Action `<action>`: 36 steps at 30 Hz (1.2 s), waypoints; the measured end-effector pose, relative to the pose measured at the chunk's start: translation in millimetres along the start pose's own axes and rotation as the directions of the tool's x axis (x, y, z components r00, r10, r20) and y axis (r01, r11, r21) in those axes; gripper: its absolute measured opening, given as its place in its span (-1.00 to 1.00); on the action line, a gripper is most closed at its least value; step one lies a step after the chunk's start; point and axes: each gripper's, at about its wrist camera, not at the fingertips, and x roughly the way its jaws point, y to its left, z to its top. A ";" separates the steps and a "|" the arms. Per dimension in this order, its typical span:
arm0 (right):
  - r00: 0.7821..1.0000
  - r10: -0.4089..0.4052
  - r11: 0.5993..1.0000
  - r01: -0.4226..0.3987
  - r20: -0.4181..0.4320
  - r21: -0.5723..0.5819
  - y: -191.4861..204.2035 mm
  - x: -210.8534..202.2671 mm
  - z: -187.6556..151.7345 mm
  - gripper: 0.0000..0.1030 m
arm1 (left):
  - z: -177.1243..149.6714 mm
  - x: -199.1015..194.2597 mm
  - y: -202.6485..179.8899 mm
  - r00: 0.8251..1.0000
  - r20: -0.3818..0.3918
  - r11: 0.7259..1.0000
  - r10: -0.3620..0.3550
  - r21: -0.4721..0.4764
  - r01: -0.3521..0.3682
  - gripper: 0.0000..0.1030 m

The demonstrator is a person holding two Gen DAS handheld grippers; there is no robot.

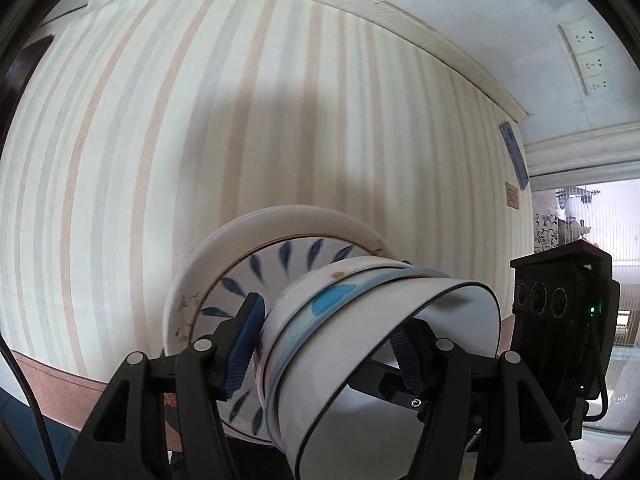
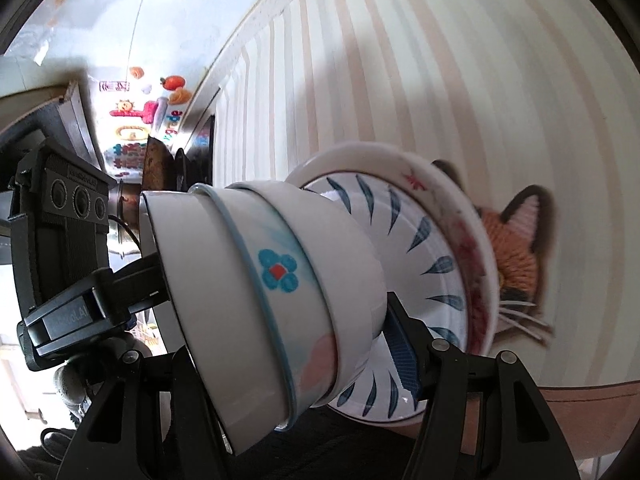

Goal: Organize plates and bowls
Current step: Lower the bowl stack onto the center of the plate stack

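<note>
Both hand-held grippers, left (image 1: 324,344) and right (image 2: 280,352), clamp three nested white bowls (image 2: 276,284) on two stacked plates (image 2: 436,264).

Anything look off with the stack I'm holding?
Yes: the stack of bowls and plates lies tipped on its side between the left gripper and right gripper, plates toward the wall, so pieces might slide apart.

The striped pastel surface (image 1: 200,120) bears an orange cat-face mat (image 2: 516,260), partly behind the plate stack (image 2: 440,248).
</note>
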 end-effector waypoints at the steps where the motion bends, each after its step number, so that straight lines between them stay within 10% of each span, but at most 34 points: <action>1: 1.000 -0.003 1.000 0.003 -0.005 0.001 1.2 3.5 -0.1 0.24 | -0.6 0.7 1.1 1.000 -0.001 1.000 -0.001 -0.002 0.001 0.14; 25: 0.998 -0.037 0.999 0.038 -0.050 0.024 0.0 29.4 10.5 0.23 | -3.5 10.8 17.2 0.999 -0.030 1.000 0.028 0.005 -0.027 0.10; 36: 0.992 -0.116 0.993 0.116 -0.040 -0.004 10.4 19.9 1.7 0.28 | -12.9 -19.2 11.4 0.975 0.083 0.973 0.207 0.087 -0.214 0.14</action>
